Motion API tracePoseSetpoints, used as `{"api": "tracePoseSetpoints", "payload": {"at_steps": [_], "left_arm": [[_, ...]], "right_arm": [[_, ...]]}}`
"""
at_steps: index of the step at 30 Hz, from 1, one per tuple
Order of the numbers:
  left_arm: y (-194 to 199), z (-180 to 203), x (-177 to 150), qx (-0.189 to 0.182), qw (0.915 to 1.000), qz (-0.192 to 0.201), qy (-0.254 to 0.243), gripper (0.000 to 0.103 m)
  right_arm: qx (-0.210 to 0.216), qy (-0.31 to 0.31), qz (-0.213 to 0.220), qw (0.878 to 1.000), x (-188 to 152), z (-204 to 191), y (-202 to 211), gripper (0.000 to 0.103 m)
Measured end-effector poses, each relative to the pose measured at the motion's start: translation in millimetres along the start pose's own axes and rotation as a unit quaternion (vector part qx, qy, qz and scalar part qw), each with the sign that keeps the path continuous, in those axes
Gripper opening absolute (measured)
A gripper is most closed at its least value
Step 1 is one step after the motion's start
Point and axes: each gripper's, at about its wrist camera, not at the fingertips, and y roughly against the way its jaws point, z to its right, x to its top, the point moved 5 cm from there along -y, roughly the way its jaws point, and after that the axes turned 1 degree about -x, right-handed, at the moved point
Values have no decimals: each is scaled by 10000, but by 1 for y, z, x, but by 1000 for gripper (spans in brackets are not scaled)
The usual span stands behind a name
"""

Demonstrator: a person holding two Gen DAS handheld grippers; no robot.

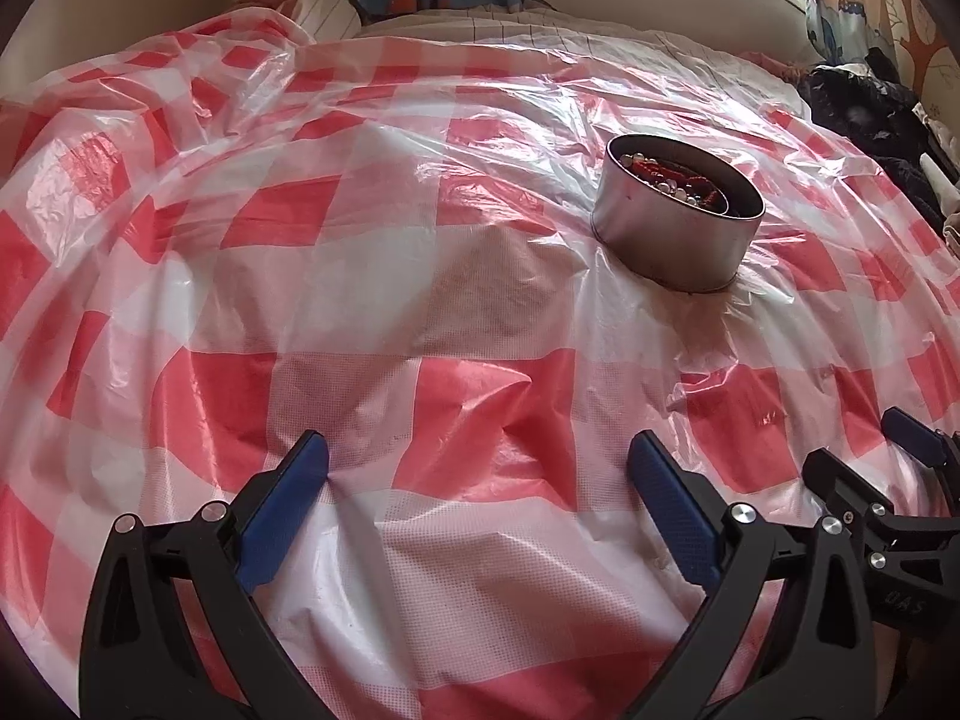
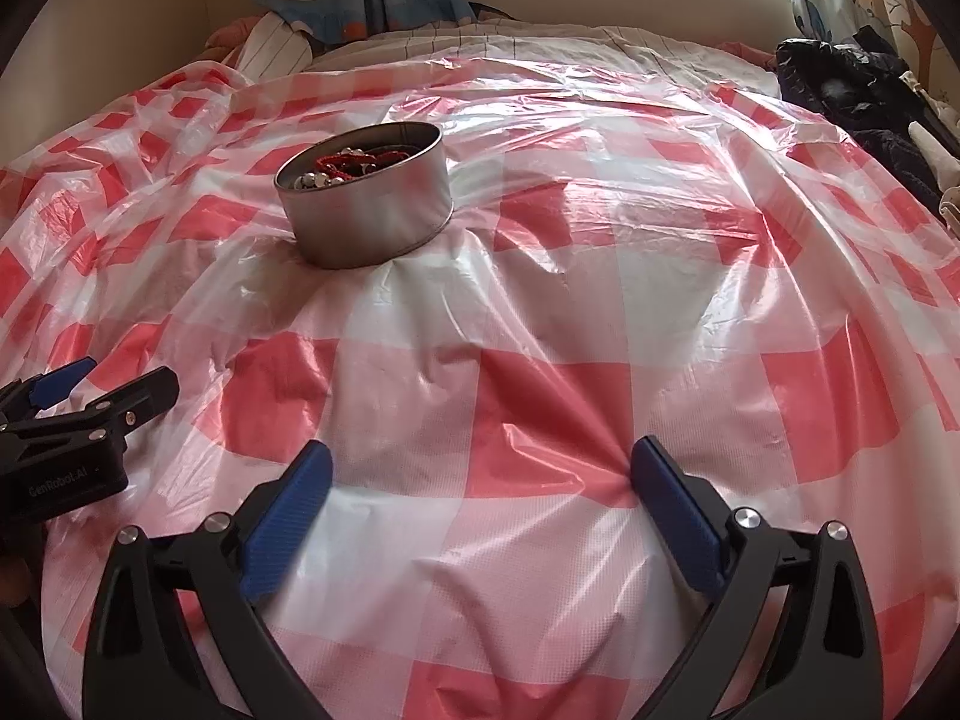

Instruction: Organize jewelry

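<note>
The jewelry (image 2: 348, 167), red cord bracelets tangled with silvery beads, lies heaped in a round metal tin (image 2: 366, 222) standing on the checkered plastic sheet (image 2: 540, 408) spread over the bed. I judge the strands light, limp and prone to snag; a loop of red cord near the top looks the best place to pinch, since the beads would likely slip. The tin seems stiff and thin, and could slide on the slick plastic. My left gripper (image 1: 477, 462) and right gripper (image 2: 480, 468) both rest low on the sheet, fingers spread wide, holding nothing, well short of the tin.
</note>
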Motion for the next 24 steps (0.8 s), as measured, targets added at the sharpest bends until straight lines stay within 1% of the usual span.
{"api": "tracePoseSetpoints", "payload": {"at_steps": [18, 24], "left_arm": [[-4, 1, -1, 80, 9999, -32, -52, 96], [-4, 2, -1, 93, 9999, -37, -59, 96]], "right_arm": [[-104, 35, -66, 9999, 1, -1, -3, 96], [-110, 34, -19, 9999, 0, -3, -2, 96]]}}
